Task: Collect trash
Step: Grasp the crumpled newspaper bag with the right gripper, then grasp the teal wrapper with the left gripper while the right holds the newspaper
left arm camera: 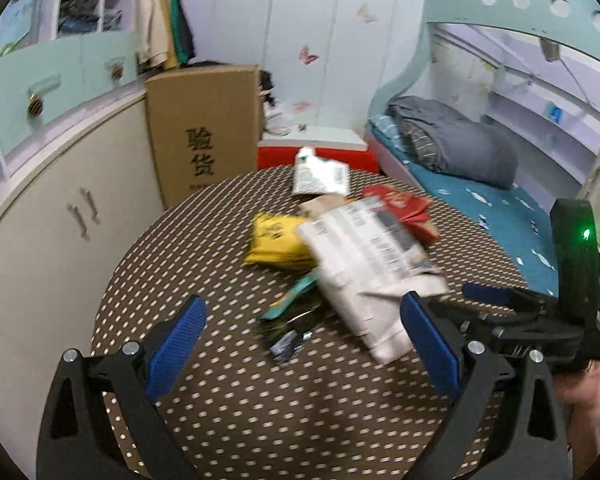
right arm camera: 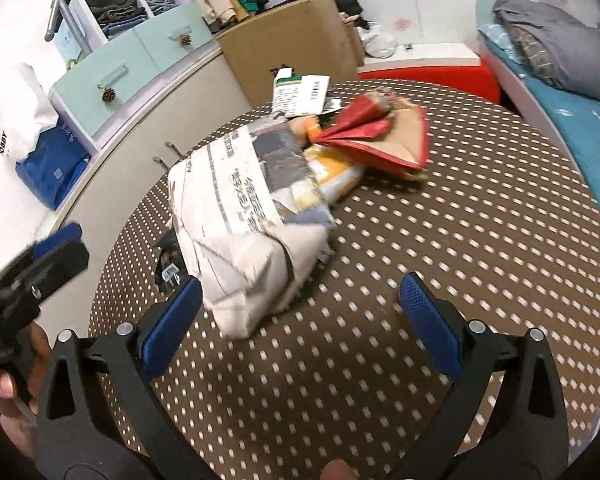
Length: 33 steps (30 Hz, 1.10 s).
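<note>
Trash lies piled on a round brown dotted table point(left arm camera: 236, 408) point(right arm camera: 480, 240). A crumpled newspaper bundle point(left arm camera: 376, 272) point(right arm camera: 244, 216) is the biggest piece. Beside it lie a yellow packet point(left arm camera: 278, 242), a teal and dark wrapper point(left arm camera: 292, 320), red folded paper point(left arm camera: 408, 208) point(right arm camera: 384, 140) and a white printed pack point(left arm camera: 320, 174) point(right arm camera: 300, 92). My left gripper point(left arm camera: 304, 344) is open just short of the wrappers. My right gripper point(right arm camera: 300, 320) is open at the near end of the newspaper bundle; it also shows at the right of the left wrist view point(left arm camera: 496, 300).
A cardboard box point(left arm camera: 204, 124) stands behind the table against a cream cabinet point(left arm camera: 40, 240). A red stool point(left arm camera: 332, 156) and a bed with a grey quilt point(left arm camera: 460, 140) lie beyond. A blue bag point(right arm camera: 52, 172) sits on the cabinet. A hand point(right arm camera: 4, 384) holds the left gripper.
</note>
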Tool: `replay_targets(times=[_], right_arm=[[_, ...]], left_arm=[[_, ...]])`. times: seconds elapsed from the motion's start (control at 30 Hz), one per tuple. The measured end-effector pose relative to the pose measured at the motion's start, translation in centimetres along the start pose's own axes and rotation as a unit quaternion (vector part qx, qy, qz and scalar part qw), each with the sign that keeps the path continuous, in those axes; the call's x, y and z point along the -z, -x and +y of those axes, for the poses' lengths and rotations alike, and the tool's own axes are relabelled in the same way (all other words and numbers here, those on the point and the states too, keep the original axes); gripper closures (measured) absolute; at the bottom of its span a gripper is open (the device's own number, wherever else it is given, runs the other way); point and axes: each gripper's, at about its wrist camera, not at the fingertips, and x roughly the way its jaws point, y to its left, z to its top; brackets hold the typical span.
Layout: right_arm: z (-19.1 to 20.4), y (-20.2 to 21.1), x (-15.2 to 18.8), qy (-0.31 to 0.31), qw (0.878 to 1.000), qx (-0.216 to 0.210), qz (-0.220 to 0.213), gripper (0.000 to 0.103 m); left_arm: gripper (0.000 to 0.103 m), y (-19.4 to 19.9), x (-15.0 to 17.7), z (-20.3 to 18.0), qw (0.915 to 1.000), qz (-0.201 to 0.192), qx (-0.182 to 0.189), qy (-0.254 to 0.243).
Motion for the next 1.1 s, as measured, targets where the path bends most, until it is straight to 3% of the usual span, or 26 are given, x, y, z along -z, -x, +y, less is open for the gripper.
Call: replay_targets(times=[0.17,0.2,0.23,0.27,0.37,0.6,0.93,1.07,1.1], right_arm=[[-0.1,-2.0,-1.1,0.008,0.999,-0.037,-0.008,0.006],[-0.1,-2.3,-1.3,0.006,0.999,-0.047,-0.008,0.011],[-0.2,-2.5,-1.4,0.005,0.998,-0.054,-0.007,0.03],[-0.3,-2.9,-1.4,0.001,0.998,-0.067,-0.002,0.042],[-0.4,-2.9,-1.3,-0.009,0.996,-0.09,-0.003,0.065],[-0.9,0.3,-0.2,-0.01,0.995,-0.096,-0.022,0.073],[-4.0,5.3,1.0,-0.043,0.994,-0.079,-0.056,0.073],[-4.8,6.2,1.1,-0.057,0.993,-0.076,-0.068,0.073],[-5.0,6.5,1.1,-0.059,0.993,-0.075,-0.071,0.073]], left_arm=[[0.008,-1.4,1.2,2.4,0.9994,0.023,-0.012,0.023],[0.008,-1.7,1.3,2.9,0.9992,0.028,-0.013,0.025],[0.008,-2.0,1.3,3.0,0.9992,0.03,-0.014,0.025],[0.008,-2.2,1.3,3.1,0.9991,0.031,-0.017,0.024],[0.008,-2.8,0.9,3.4,0.9991,0.031,-0.023,0.02],[0.008,-4.7,0.0,2.2,0.999,0.036,-0.023,-0.013],[0.008,-8.2,-1.7,0.4,0.9966,0.047,-0.005,-0.067],[0.008,-10.6,-2.4,-0.3,0.9929,0.078,0.009,-0.089],[0.014,-10.9,-2.4,-0.5,0.992,0.085,0.015,-0.092]])
